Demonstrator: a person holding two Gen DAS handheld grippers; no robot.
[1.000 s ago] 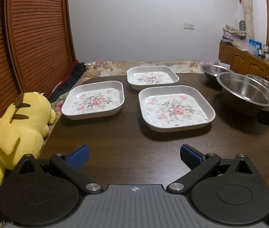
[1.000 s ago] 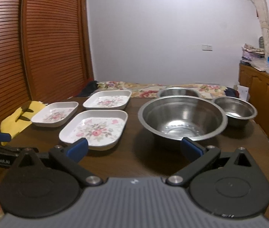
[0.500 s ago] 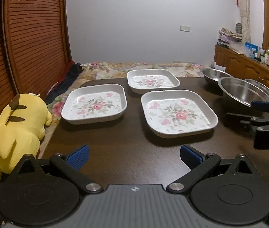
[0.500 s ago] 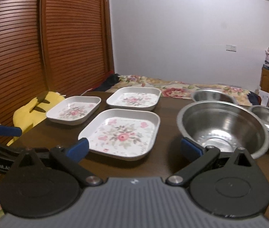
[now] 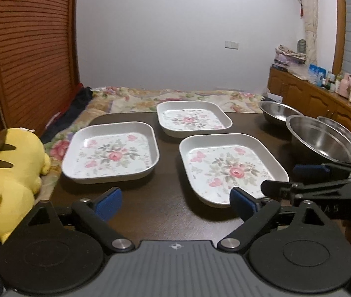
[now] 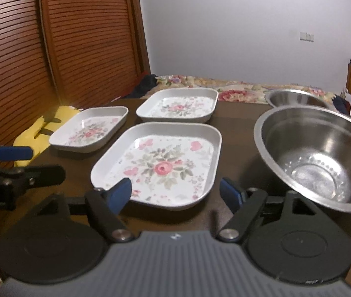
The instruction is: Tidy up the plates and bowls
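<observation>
Two tongs were wide open and held nothing. The right gripper [image 6: 176, 194] had moved closer to the nearest flowered plate [image 6: 160, 164], right in front of it. The left gripper [image 5: 176, 200] waited beside it. Picking up that plate looked next.

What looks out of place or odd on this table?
A yellow plush toy lies slumped at the table's left edge, unrelated to the dishes. The big steel bowl looks tilted toward the camera, though the fisheye lens may exaggerate that. No spills or damage show.
</observation>
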